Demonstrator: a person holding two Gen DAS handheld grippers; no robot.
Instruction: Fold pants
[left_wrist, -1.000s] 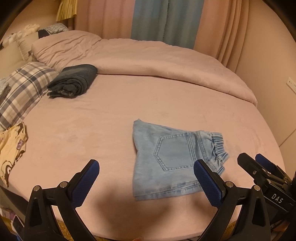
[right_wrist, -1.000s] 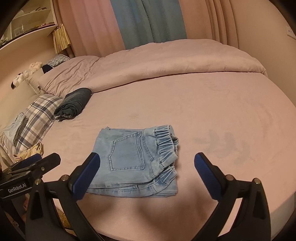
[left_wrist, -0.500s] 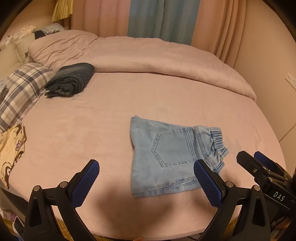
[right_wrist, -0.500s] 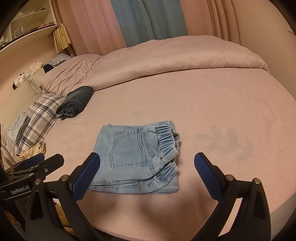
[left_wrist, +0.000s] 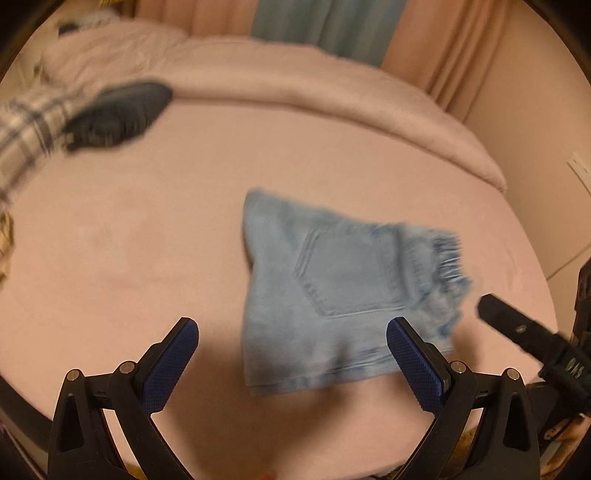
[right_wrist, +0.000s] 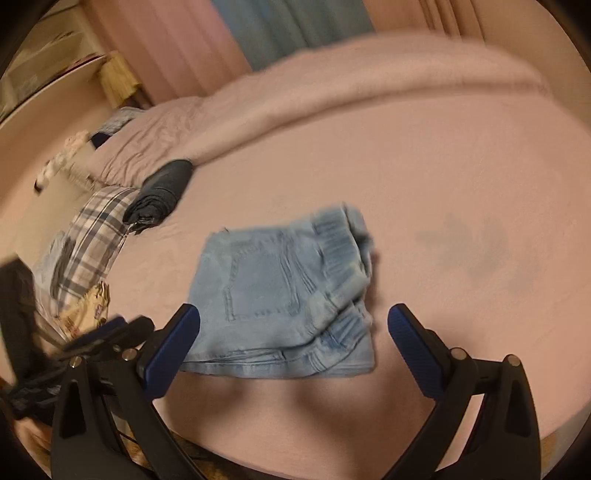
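Light blue denim pants (left_wrist: 343, 291) lie folded flat on the pink bed, back pocket up, elastic waistband to the right. They also show in the right wrist view (right_wrist: 288, 291). My left gripper (left_wrist: 291, 365) is open and empty, above the bed's near edge, just short of the pants' near hem. My right gripper (right_wrist: 293, 354) is open and empty, its fingers straddling the pants' near edge from above. The right gripper shows in the left view (left_wrist: 524, 332) at the right edge. Both views are blurred by motion.
A dark folded garment (left_wrist: 118, 110) lies at the back left, also in the right wrist view (right_wrist: 162, 192). A plaid pillow (right_wrist: 92, 243) and a patterned cloth (right_wrist: 88, 306) lie at the left edge. A bunched pink duvet (left_wrist: 314, 85) runs along the back.
Both grippers have moved forward and lower toward the pants, which now look larger. The pants have not moved. Both grippers stay open.
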